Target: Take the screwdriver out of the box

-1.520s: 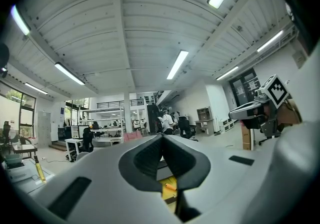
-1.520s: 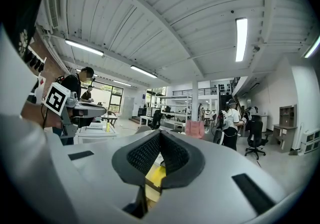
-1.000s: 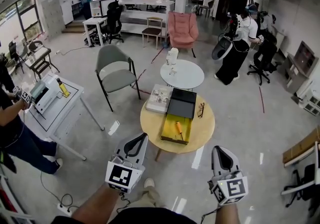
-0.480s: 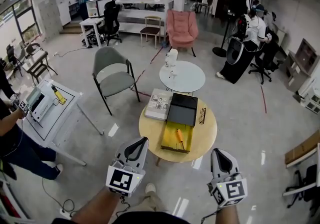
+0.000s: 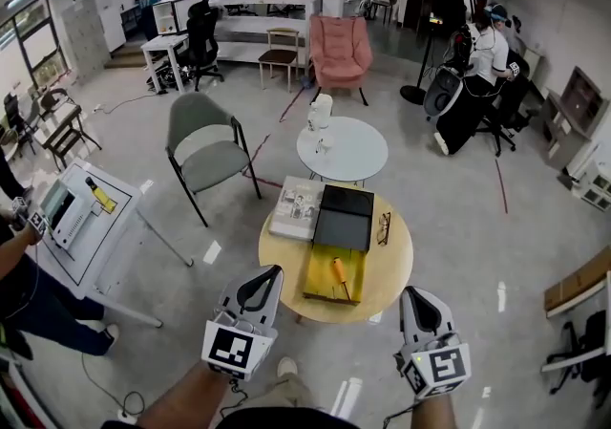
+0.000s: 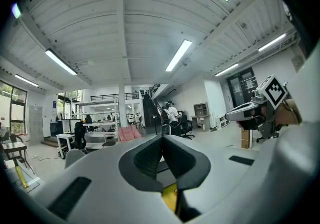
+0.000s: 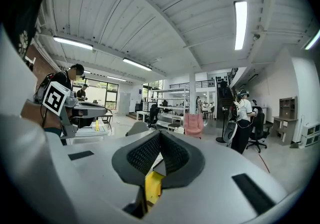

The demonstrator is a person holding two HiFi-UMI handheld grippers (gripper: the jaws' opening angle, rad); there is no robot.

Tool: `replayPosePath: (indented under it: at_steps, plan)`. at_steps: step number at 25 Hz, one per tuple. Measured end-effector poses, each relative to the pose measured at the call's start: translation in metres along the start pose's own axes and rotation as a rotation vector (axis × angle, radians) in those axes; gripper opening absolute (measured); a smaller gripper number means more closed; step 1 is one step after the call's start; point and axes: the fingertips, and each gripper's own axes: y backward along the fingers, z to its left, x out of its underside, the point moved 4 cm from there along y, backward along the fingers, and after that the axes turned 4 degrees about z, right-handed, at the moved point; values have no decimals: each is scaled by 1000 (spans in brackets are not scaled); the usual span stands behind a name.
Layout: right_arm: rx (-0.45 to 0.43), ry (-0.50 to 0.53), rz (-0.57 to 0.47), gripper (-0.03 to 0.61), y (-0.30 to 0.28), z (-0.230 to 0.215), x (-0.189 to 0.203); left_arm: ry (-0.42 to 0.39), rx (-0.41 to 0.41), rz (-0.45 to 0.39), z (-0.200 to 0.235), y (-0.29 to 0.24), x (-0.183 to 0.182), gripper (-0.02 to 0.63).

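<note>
Screwdriver (image 5: pixel 339 271) is seen in yellow box (image 5: pixel 317 286) on round table (image 5: pixel 391 257), frame centre. Left gripper (image 5: pixel 271 272) and right gripper (image 5: pixel 411 294) are held lower in frame, apart from it, jaws pressed together, nothing gripped.

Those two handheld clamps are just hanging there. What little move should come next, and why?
Probably moving the right gripper forward over the round table and opening it. The screwdriver lies in the open yellow box, while the right gripper and the left gripper are both shut, empty and short of the table's edge.
</note>
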Motion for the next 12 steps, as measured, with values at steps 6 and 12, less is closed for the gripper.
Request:
replayPosePath:
  at_steps: [6,12]
  plan:
    - [23,2,5,14,-14,-12,-8,9,30,-4,9,-25,-3,12]
    - [44,9,0,14,-33,-15,-24,5,48,-27,29,-41,-13,12]
